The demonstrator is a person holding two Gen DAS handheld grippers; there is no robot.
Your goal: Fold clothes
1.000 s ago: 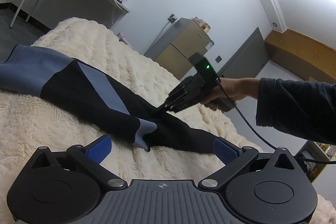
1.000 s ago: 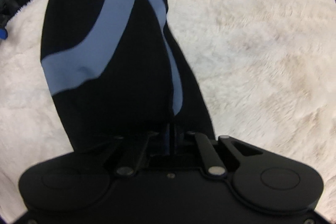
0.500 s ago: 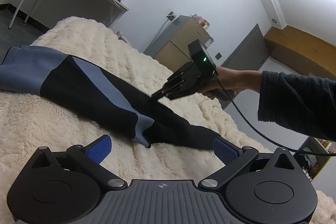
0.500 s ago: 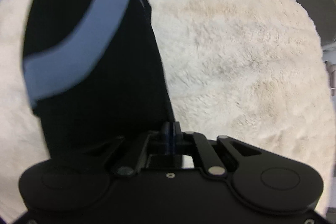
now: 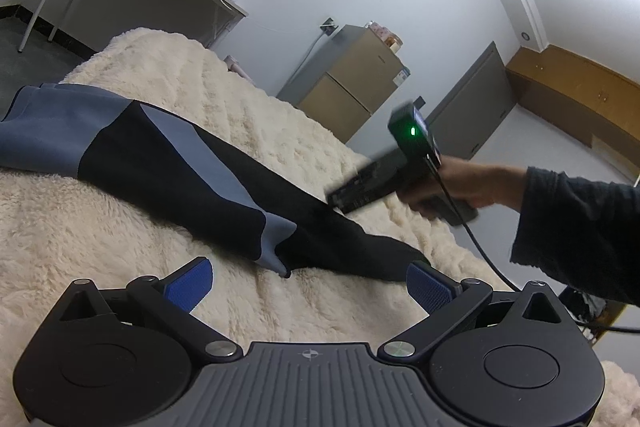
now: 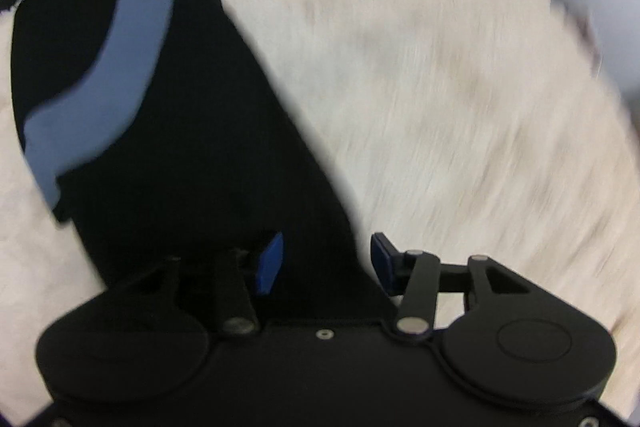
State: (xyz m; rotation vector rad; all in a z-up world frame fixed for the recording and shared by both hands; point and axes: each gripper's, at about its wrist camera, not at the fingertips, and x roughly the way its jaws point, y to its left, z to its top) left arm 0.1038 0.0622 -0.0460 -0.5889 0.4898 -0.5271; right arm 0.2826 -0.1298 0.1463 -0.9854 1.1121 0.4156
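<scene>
A black garment with blue-grey panels point(image 5: 168, 167) lies stretched across a cream fluffy blanket point(image 5: 80, 247), running from 9 o'clock toward 4 o'clock in the left wrist view. The left hand-held gripper point(image 5: 308, 281) hovers low over the blanket with its 2 blue pads wide apart, nothing between them. The right hand-held gripper point(image 6: 326, 261), held by a hand point(image 5: 468, 187) in a dark sleeve point(image 5: 580, 235), points steeply down at the garment's black edge; its jaws have just been opening and stand apart, the fabric lying beneath them, unpinched. A grey cabinet point(image 5: 352, 83) stands at 12 o'clock.
</scene>
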